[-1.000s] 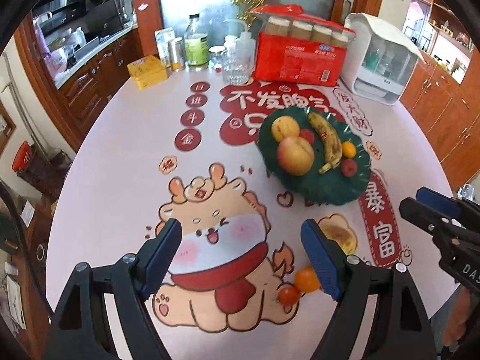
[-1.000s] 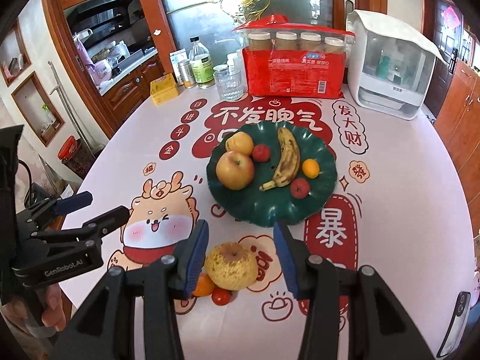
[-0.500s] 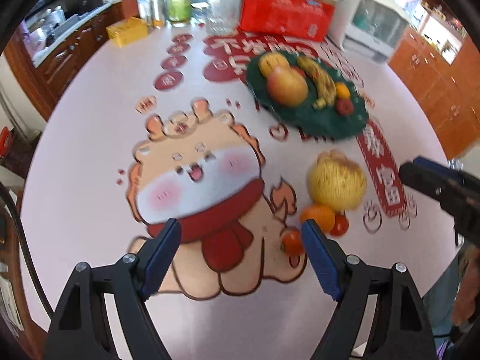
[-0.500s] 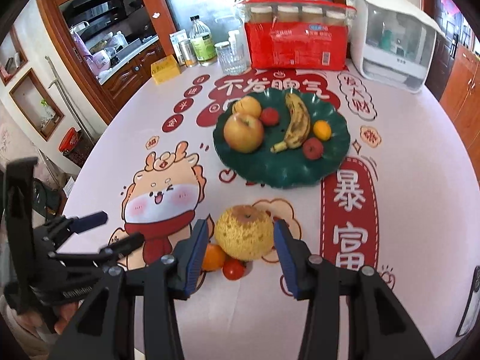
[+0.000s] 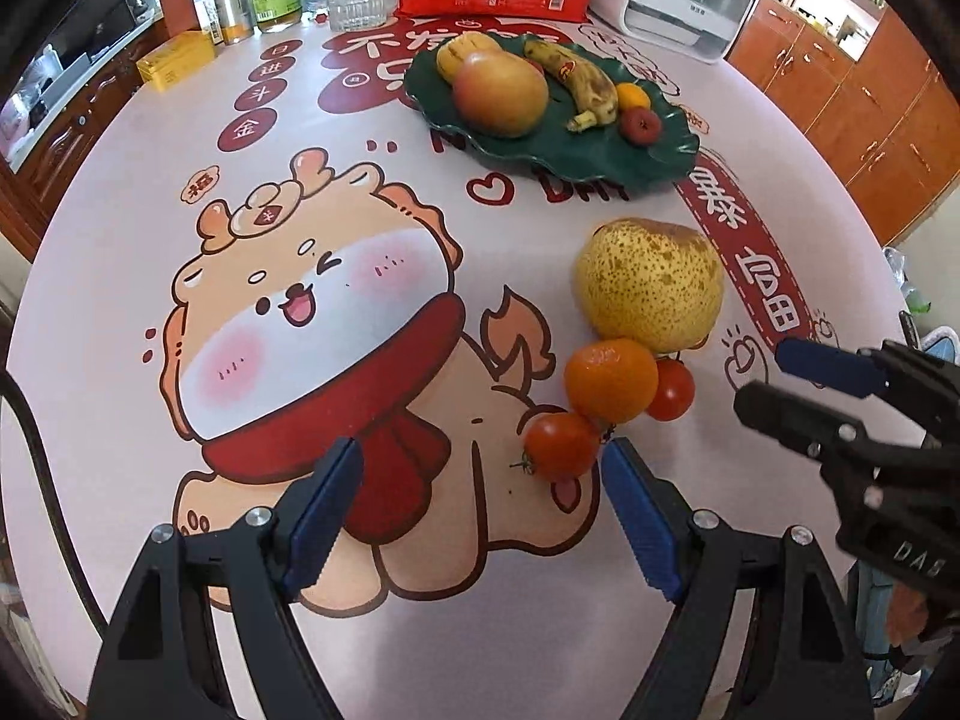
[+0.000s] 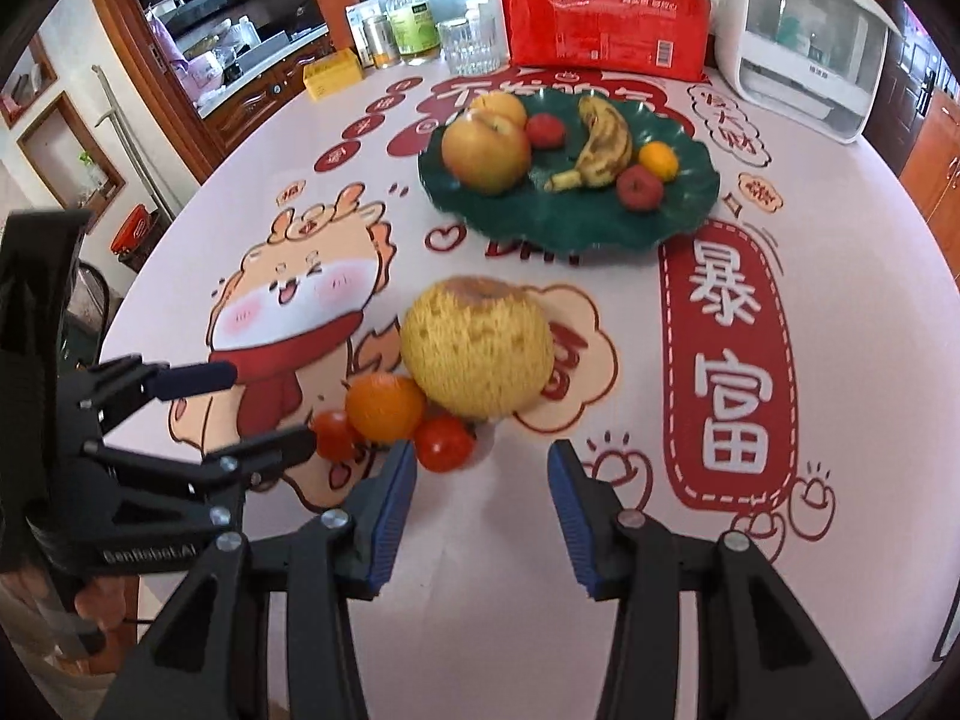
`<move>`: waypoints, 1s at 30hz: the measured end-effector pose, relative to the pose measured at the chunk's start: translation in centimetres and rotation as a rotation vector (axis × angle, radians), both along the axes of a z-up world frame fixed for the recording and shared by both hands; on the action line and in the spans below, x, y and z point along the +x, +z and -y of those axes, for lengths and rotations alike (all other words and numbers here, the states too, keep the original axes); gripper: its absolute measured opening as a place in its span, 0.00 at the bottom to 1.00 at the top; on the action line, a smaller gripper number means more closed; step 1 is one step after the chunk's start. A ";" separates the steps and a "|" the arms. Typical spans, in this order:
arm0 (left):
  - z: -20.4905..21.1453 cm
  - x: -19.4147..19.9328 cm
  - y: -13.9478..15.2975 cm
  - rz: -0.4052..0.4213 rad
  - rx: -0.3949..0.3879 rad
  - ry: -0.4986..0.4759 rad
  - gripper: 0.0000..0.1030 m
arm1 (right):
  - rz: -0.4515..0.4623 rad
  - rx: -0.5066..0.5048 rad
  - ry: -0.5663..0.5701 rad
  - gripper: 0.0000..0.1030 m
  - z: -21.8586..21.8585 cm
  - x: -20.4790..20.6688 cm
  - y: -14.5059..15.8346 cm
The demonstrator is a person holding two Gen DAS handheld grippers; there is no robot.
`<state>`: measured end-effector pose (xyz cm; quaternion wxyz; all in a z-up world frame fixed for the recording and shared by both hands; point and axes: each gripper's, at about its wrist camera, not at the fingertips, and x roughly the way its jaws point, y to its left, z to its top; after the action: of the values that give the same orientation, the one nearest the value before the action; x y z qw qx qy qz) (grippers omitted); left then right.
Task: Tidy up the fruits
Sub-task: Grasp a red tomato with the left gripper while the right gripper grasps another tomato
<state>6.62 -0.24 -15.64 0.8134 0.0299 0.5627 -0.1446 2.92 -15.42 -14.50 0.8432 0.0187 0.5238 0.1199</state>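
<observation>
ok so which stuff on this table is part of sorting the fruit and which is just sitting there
Part of the job:
- green plate
- speckled pear
- orange
- two tomatoes

Just lying about:
- red pack of cups
- drinking glass
- yellow box
- bottle

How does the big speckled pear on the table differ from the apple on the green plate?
The speckled pear is yellow with brown spots and a brown patch on top; the apple is smooth, blushed red over yellow. The pear lies on the bare tablecloth, touching a small orange; the apple already sits on the green plate among other fruit. Both are round and the largest fruits in their groups.
</observation>
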 end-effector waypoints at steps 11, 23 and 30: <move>0.8 0.6 -1.6 -0.049 -0.043 -0.032 0.67 | -0.003 -0.007 0.050 0.44 -0.9 -0.6 -2.7; 1.5 1.0 -2.3 -0.052 -0.099 -0.069 0.33 | 0.051 -0.011 0.115 0.29 -2.4 0.5 -4.0; 1.3 0.7 -2.3 -0.050 -0.114 -0.071 0.27 | 0.065 -0.035 0.130 0.27 -3.0 0.5 -4.4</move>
<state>7.34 -1.56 -17.92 0.7938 -0.0003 0.5722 -0.2059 3.44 -12.40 -18.90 0.8503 -0.0339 0.4984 0.1660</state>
